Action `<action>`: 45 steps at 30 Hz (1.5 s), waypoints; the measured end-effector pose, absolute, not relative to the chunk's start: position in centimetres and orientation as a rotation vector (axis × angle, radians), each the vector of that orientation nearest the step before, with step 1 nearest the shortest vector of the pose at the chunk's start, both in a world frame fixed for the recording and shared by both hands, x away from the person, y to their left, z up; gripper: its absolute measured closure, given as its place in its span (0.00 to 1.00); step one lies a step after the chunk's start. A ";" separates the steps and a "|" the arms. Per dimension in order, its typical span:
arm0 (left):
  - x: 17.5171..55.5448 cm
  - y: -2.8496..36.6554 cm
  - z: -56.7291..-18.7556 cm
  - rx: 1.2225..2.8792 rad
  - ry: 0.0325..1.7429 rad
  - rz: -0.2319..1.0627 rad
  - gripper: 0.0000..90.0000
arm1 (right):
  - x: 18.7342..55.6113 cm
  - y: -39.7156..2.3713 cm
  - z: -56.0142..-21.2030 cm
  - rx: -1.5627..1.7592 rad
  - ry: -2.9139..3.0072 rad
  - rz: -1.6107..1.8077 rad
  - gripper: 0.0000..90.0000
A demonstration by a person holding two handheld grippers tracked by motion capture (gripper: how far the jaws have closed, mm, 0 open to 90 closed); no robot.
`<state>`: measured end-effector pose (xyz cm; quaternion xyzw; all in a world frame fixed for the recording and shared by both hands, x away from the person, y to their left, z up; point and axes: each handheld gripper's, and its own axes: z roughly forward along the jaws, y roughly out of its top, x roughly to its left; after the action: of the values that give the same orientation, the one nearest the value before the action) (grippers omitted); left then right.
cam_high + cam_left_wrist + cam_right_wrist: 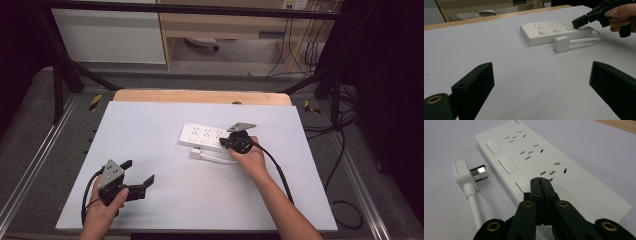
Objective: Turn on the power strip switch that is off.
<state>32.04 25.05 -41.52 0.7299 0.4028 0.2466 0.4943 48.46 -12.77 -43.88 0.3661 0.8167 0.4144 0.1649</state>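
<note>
A white power strip [204, 135] [551, 32] [544, 162] with three sockets and three switches lies flat on the white table mat. Its white plug [196, 153] [561, 44] [464, 173] lies beside it, metal prongs bare, cable curling back toward the strip. My right gripper [229, 143] [540, 181] is shut, its tips resting on the strip's nearest switch [523, 183] at the strip's right end [579, 23]. Low on the mat at the near left, my left gripper [137, 172] [541, 82] is open, its jaws wide apart with nothing between them.
The white mat [150, 150] covers a wooden table [200, 96] inside a black frame. Beyond it stand a cabinet [110, 35] and cables [300, 50] on the floor. Bare mat stretches between the two grippers.
</note>
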 end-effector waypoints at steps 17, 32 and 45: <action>32.0 25.0 -41.5 1.771 0.976 0.598 0.07 | 48.1 -13.6 -42.4 1.030 2.277 1.234 1.00; 32.0 25.0 -41.5 1.772 0.975 0.599 0.07 | 47.6 -13.9 -41.4 1.018 2.255 1.273 1.00; 32.0 25.1 -41.5 1.779 0.974 0.596 0.07 | 47.8 -15.0 -40.6 1.053 2.226 1.302 0.91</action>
<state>32.04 25.05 -41.53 0.7329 0.4013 0.2456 0.4914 47.76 -15.04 -40.61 0.3719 0.7866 0.4600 0.1770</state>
